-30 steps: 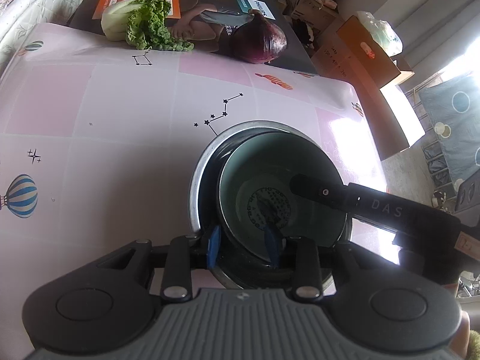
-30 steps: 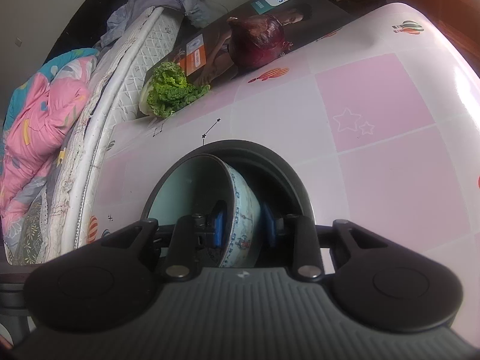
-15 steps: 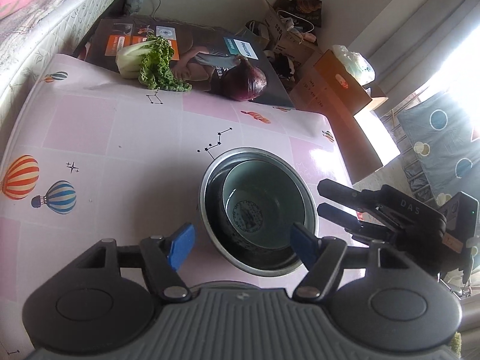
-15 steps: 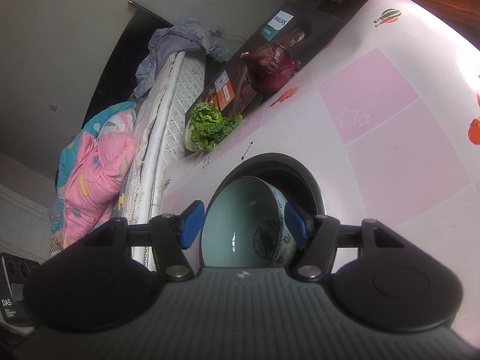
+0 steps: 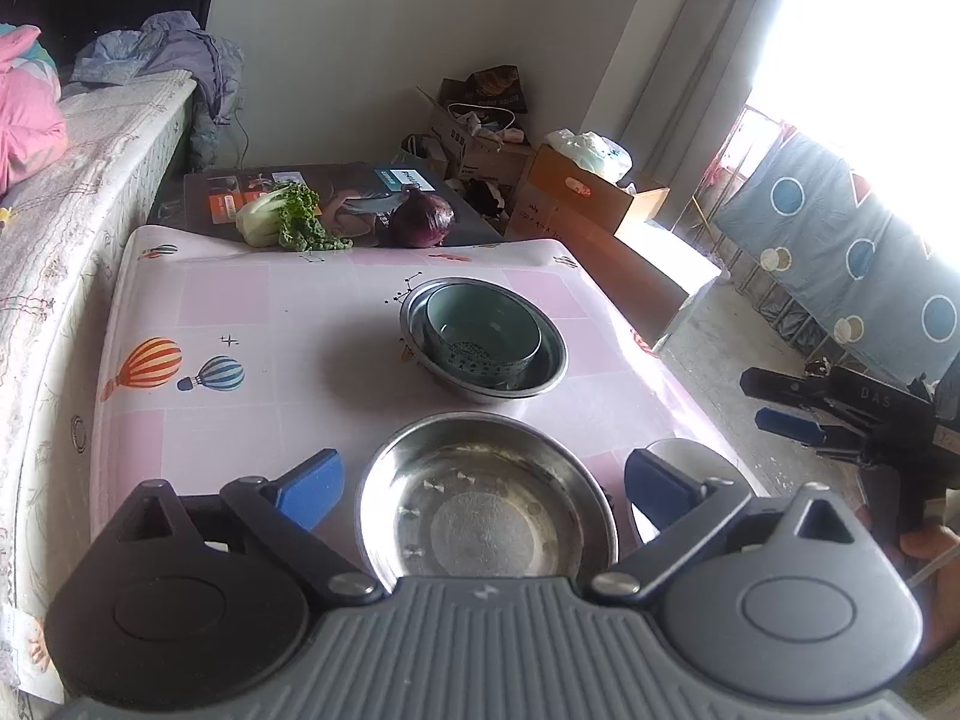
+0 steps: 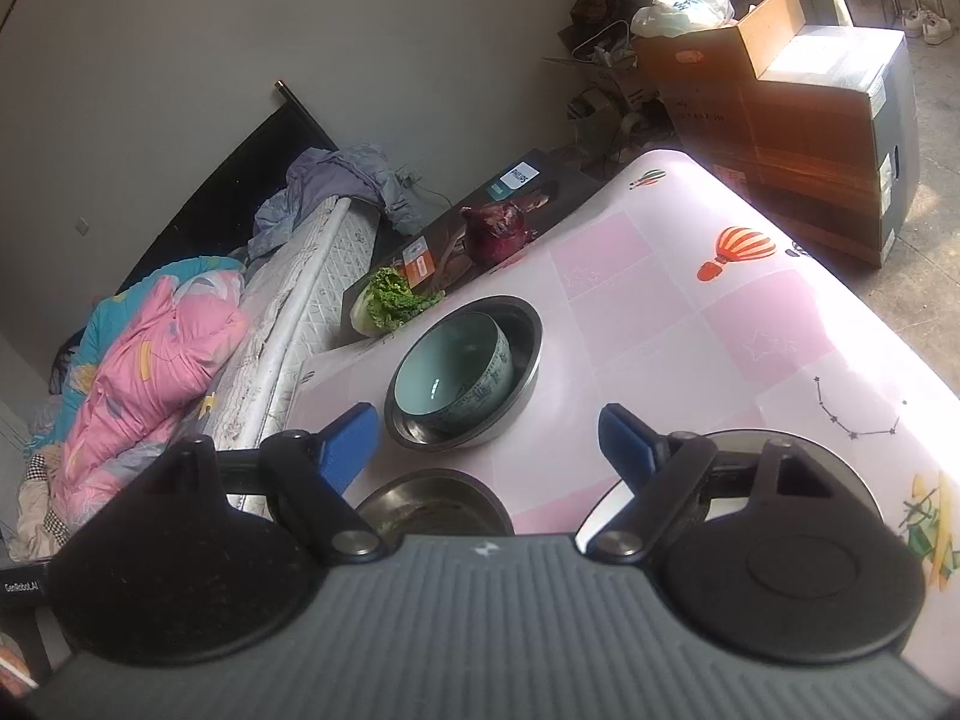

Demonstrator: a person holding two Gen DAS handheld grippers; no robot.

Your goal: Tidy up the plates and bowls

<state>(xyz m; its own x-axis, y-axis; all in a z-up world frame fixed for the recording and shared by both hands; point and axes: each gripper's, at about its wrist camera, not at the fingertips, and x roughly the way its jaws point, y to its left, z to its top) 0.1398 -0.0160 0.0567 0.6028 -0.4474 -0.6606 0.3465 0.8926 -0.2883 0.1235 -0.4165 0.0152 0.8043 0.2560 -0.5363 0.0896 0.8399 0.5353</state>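
Bed (image 5: 72, 192): seen along the left edge of the bench (image 5: 270, 312) — no room for a swing on that side.
Left gripper (image 5: 480, 483): jaws opening and spread wide, nothing held; only the near metal bowl (image 5: 486, 504) is seen below and between the blue pads.
Stacked bowls: the green bowl (image 5: 480, 333) sits inside the far metal bowl (image 5: 522, 372), leaning toward one wall, at mid-bench and well apart from both grippers.
Near metal bowl: empty, at the near edge of the bench; a flat metal plate (image 5: 684, 456) lies just beside it on the right, partly hidden.
Right gripper (image 6: 489, 441): jaws opening, nothing between them; it is seen off the right edge of the bench in the left wrist view.
Step in hand: judged as choosing the next piece — the near bowl should be taken by its rim, one pad inside and one outside, and lifted straight up before being carried.
Open room: bare bench lies left of the stack; the right edge drops to the floor, so the plate should be approached from over the bench.
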